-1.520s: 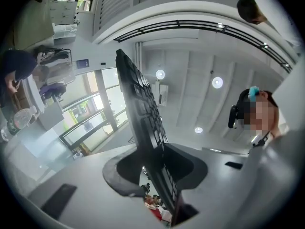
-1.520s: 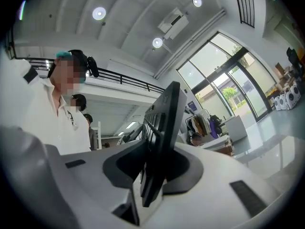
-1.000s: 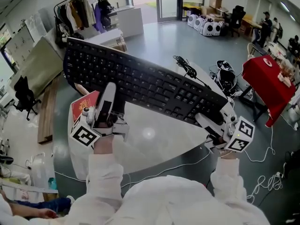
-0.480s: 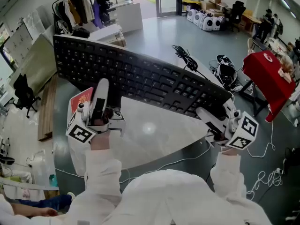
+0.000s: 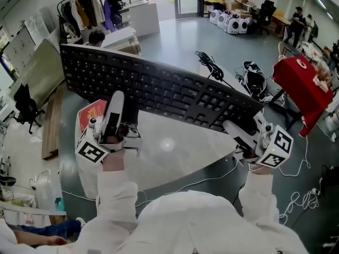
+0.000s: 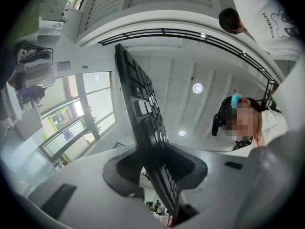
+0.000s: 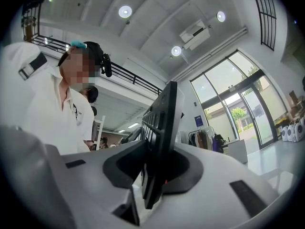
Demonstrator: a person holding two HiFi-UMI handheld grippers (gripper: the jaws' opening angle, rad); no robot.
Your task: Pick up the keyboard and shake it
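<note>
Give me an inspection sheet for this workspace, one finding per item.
Surface: round white table, glossy, mostly bare.
Job's things: black keyboard, lifted off the table, tilted, keys towards the person.
Clutter: red flat item at the table's left edge.
Grippers: left tongs shut on the keyboard's near edge; right tongs shut on its right end.
Cables: black cable bundle beyond the keyboard; white cable loose on the floor at the right.
Surroundings: clothes rack far left, red-covered table at the right, open grey floor.
</note>
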